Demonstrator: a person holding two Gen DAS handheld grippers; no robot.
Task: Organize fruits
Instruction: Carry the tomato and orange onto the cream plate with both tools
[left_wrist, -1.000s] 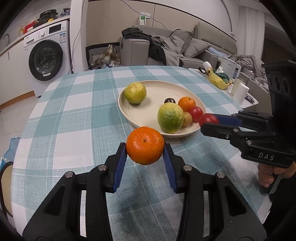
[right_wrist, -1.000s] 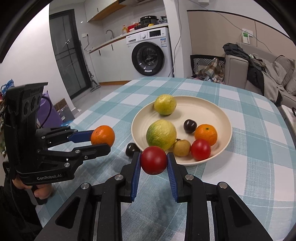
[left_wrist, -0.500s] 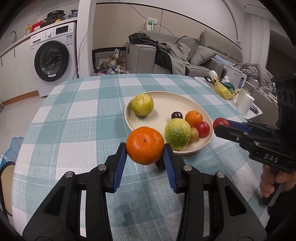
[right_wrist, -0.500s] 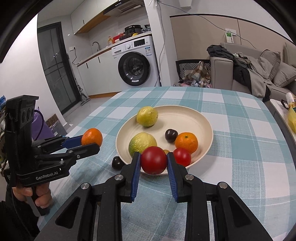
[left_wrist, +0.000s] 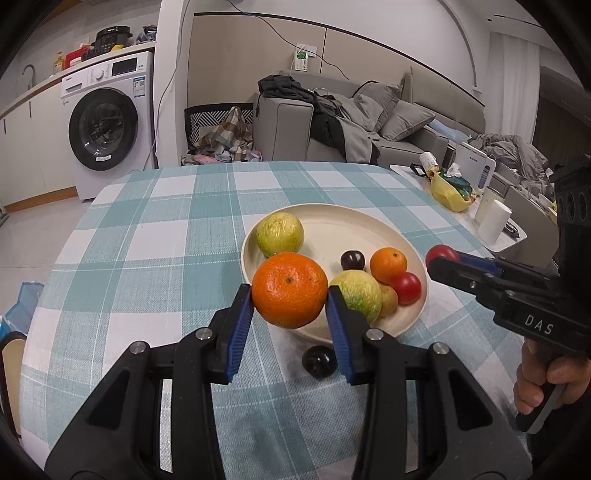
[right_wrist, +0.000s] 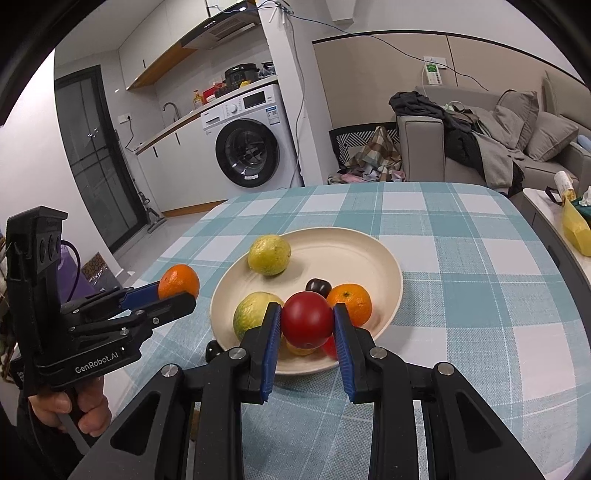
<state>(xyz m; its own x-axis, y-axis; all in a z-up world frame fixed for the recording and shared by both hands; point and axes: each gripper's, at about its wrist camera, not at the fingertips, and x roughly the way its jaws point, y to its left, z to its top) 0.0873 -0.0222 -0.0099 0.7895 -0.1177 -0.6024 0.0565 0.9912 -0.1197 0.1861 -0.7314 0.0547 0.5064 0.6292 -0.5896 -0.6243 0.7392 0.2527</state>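
Both gripped fruits now hang nearer the plate (left_wrist: 413, 258); only left view shows the plum (left_wrist: 319, 361) whole.

Light: even indoor light from above, moderately bright, slightly cool.
Shadows: soft and faint under the plate (left_wrist: 413, 258) on the tablecloth (left_wrist: 147, 258).
Glare: small highlights on the red fruit (right_wrist: 307, 319).
Sharpness: centre crisp; slight blur on the fruit nearest the right camera.
Distortion: strong fisheye bending, black vignette in the corners.
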